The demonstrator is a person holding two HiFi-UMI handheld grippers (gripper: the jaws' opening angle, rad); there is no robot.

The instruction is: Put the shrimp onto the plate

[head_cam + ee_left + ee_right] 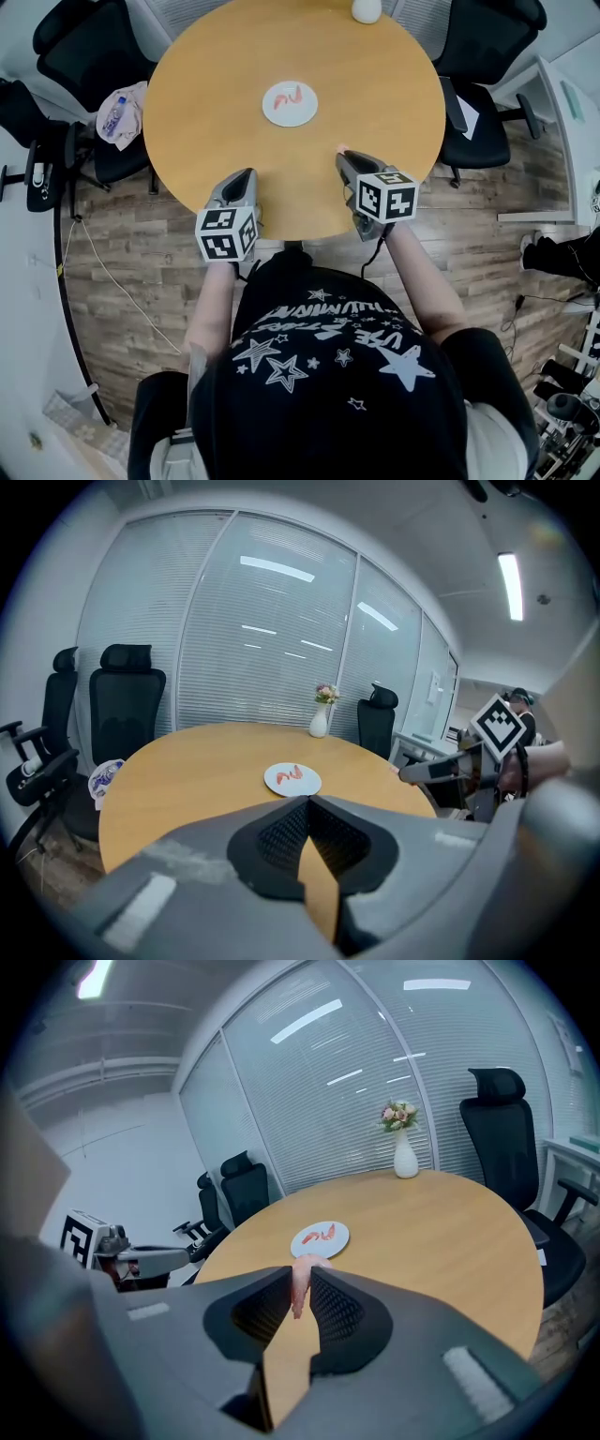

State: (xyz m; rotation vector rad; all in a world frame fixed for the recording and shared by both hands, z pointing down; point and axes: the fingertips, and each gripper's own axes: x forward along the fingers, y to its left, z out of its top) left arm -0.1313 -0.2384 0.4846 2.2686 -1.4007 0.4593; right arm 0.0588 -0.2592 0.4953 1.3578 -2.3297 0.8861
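A white plate [290,104] lies mid-table with two red shrimp [292,96] on it. In the right gripper view a pale pink shrimp [300,1281] is pinched between my right gripper's [300,1290] jaws, hanging over the near part of the table. The plate [320,1238] lies beyond it. In the head view that right gripper [341,155] is short of the plate and to its right. My left gripper [248,174] hovers at the table's near edge, its jaws shut tip to tip with nothing in them [307,803]. From there the plate [292,780] lies ahead.
The round wooden table [216,112] carries a white vase [367,9] of flowers at its far edge. Black office chairs [487,56] ring the table. One at the left [120,117] holds a bag and a bottle. Glass partition walls stand behind.
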